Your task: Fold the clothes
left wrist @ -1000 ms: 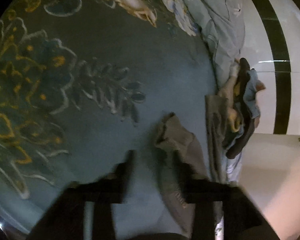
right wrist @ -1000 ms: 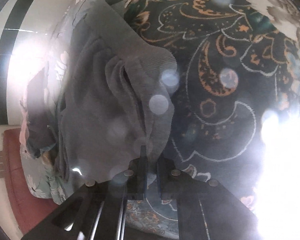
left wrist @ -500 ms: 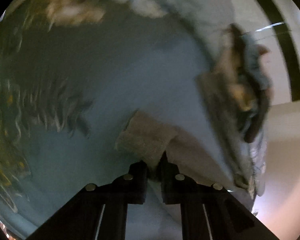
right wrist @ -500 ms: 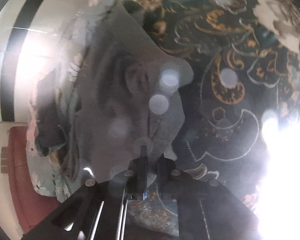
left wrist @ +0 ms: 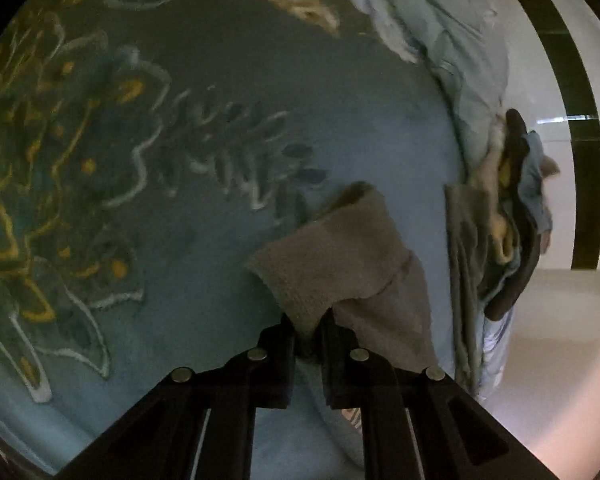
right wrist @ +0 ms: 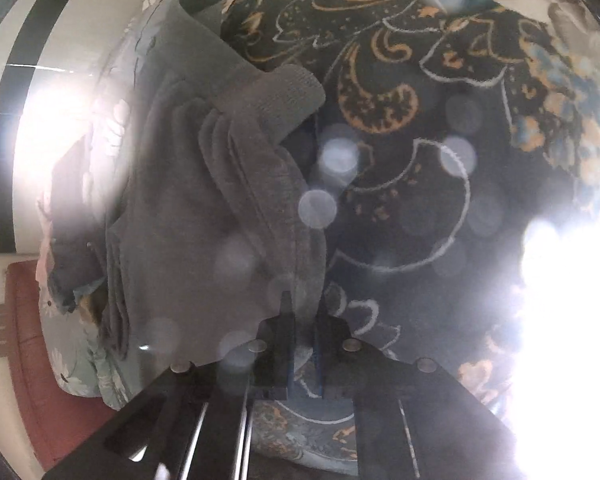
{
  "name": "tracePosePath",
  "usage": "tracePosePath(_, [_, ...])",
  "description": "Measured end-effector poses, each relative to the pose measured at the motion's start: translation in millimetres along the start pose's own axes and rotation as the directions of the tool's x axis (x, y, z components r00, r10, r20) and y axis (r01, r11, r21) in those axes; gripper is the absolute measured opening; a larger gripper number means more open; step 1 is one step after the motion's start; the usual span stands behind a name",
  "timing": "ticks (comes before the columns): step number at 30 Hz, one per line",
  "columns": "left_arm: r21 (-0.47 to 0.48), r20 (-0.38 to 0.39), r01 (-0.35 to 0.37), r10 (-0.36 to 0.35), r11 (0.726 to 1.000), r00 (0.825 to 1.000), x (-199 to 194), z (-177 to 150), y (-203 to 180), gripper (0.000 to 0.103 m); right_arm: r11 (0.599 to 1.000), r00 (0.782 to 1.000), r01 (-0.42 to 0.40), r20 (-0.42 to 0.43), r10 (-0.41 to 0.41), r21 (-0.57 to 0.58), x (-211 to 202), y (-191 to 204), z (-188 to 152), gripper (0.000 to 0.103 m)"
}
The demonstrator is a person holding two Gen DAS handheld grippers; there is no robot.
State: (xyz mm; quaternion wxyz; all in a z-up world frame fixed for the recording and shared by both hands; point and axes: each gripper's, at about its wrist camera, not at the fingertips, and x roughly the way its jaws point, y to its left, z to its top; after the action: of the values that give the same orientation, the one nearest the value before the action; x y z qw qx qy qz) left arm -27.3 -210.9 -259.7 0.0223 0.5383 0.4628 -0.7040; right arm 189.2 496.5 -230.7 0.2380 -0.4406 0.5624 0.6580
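Grey knit fabric, a sweater-like garment (right wrist: 188,184), lies bunched on a floral bedspread (right wrist: 420,80) as a person working two handheld grippers starts to fold it. In the right wrist view the garment fills the frame from 12 o'clock down to 7 o'clock, a ribbed cuff (right wrist: 284,92) turned over at about 11 o'clock. The right gripper (right wrist: 300,320) sits at 6 o'clock with its jaws closed on the garment's near edge. In the left wrist view the left gripper (left wrist: 308,328), also at 6 o'clock, pinches a ribbed corner (left wrist: 332,256) of the same grey cloth; its jaws are easing open slightly, yet the fabric is plainly clamped between them and rises in a tent just above the tips.

Beyond the garment, at 3 o'clock in the left view, a pile of other clothes (left wrist: 512,216) hangs at the edge of the bed, with a pale tiled floor (left wrist: 560,320) further out. Strong glare washes the right view at 4 o'clock and 9 o'clock.

Risk lies mainly in the left grip: only a thin pinch of ribbing is held, so a quick lift could let it slip free. Uneven pulling between the two hands could also drag the bunched sleeve folds into a crooked crease, and a sweep toward 3 o'clock might disturb the pile at the bed's edge.
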Motion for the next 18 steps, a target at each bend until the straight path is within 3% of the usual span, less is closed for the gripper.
tracePosePath(4, [-0.013, -0.036, 0.041, -0.041, 0.999, 0.999, -2, 6, 3, 0.023, 0.999, 1.000, 0.010, -0.006, -0.011, -0.047, -8, 13, 0, 0.010])
tracePosePath(6, [-0.006, -0.041, 0.061, -0.061, 0.998, 0.997, -9, 9, 0, 0.046, 0.997, 1.000, 0.024, -0.002, -0.024, -0.078, -15, 20, -1, 0.014])
tracePosePath(8, [0.007, -0.025, 0.066, -0.066, 0.998, 0.997, -21, 13, -1, 0.054, 0.991, 0.997, 0.076, 0.029, -0.074, -0.111, -28, 27, -4, 0.019])
tracePosePath(10, [0.029, 0.001, 0.027, -0.027, 0.999, 1.000, -35, 17, -4, 0.055, 0.980, 0.986, 0.148, 0.092, -0.137, -0.133, -44, 32, -4, 0.031])
tracePosePath(13, [0.081, 0.045, 0.004, -0.008, 0.997, 0.999, -45, 25, -24, 0.056, 0.957, 0.955, 0.247, 0.206, -0.213, -0.155, -67, 43, 0, 0.032])
tracePosePath(16, [0.133, 0.026, 0.057, -0.061, 0.989, 0.998, -28, 42, -62, 0.059, 0.957, 0.958, 0.215, 0.234, -0.167, -0.197, -67, 71, 4, 0.032])
tracePosePath(18, [0.149, -0.014, 0.087, -0.086, 0.985, 0.996, -2, 52, -90, 0.060, 0.955, 0.975, 0.146, 0.202, -0.095, -0.260, -50, 103, 2, 0.034])
